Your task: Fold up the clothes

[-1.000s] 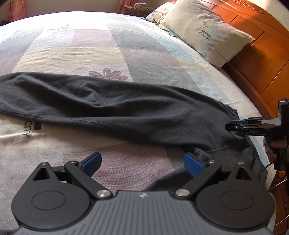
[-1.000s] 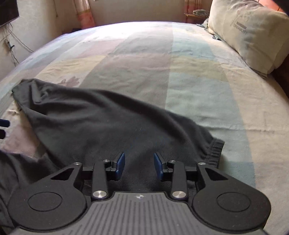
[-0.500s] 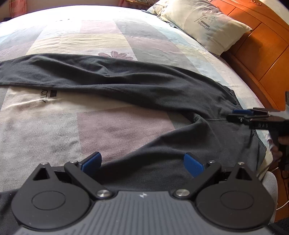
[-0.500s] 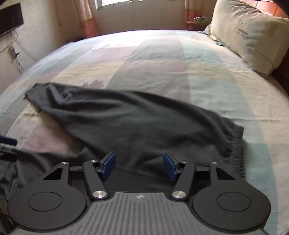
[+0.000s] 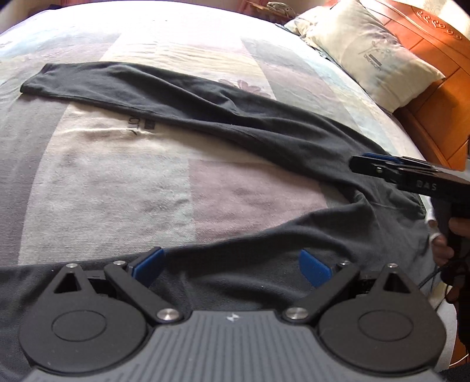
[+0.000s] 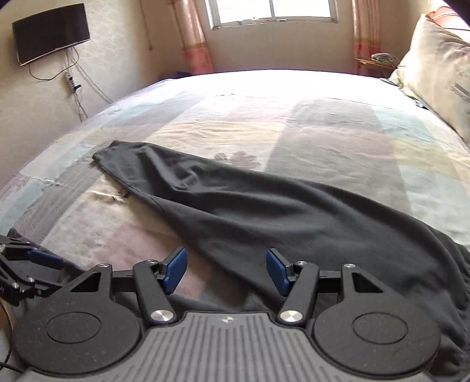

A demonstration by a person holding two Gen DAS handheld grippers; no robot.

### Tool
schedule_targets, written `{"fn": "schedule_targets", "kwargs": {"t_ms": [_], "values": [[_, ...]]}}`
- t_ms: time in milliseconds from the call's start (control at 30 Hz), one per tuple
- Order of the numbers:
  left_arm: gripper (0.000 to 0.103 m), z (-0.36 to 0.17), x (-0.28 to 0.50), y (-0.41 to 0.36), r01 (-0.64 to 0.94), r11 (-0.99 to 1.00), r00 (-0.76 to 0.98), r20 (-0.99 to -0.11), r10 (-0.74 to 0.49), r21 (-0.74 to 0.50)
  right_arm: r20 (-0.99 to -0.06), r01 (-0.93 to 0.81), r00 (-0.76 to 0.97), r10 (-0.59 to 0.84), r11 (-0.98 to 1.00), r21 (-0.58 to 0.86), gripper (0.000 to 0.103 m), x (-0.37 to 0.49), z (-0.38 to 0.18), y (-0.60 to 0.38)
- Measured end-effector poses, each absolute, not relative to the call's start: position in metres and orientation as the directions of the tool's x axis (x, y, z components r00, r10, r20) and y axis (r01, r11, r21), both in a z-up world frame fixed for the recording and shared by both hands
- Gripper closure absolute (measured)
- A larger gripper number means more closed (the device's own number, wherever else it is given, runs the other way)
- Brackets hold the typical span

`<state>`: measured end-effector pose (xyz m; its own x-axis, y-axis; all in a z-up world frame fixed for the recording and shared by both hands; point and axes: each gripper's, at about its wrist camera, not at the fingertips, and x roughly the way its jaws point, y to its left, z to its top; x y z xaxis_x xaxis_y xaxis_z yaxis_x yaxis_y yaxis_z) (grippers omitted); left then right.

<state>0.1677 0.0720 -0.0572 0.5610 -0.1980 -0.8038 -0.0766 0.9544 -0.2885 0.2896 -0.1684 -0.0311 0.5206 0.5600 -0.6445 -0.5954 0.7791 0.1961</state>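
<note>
Sunlit window (image 6: 273, 11), wall television (image 6: 51, 32), wooden headboard (image 5: 434, 97), patchwork bed (image 6: 293, 117).

Trousers (image 5: 235, 129) lie spread on bed (image 5: 117, 182), one leg stretching far-left across it, other running along near edge. Pillow (image 5: 373, 55) at bed's right end, against headboard (image 5: 434, 97). Television (image 6: 50, 32) on wall beyond bed's left side.

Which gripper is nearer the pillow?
Right. The right gripper hovers over the dark trousers on the side where the pillow lies by the headboard; the left gripper is farther down the bed.
</note>
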Motion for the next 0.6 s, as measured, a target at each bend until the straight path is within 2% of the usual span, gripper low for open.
{"fn": "schedule_targets", "kwargs": {"t_ms": [100,233,367,467,600], "values": [[0.006,-0.052,0.166,0.086,-0.106,0.951,0.578,-0.796,-0.180,-0.291,-0.646,-0.600,0.498,0.578,0.768,0.224,0.038,0.315,-0.046,-0.130],[0.006,-0.052,0.159,0.104,-0.145,0.940,0.587,-0.792,-0.168,-0.308,-0.716,-0.577,0.397,0.575,0.763,0.292,0.037,0.316,-0.074,-0.107],[0.006,-0.058,0.157,0.113,-0.163,0.927,0.584,-0.790,-0.186,-0.339,-0.719,-0.577,0.384,0.580,0.758,0.304,0.037,0.291,-0.066,-0.119],[0.006,-0.054,0.156,0.108,-0.150,0.927,0.592,-0.782,-0.194,-0.344,-0.692,-0.538,0.425,0.583,0.778,0.324,0.037,0.271,-0.046,-0.146],[0.006,-0.050,0.155,0.094,-0.098,0.933,0.592,-0.773,-0.226,-0.347,-0.676,-0.444,0.522,0.520,0.842,0.306,0.033,0.238,-0.028,-0.196]]}}
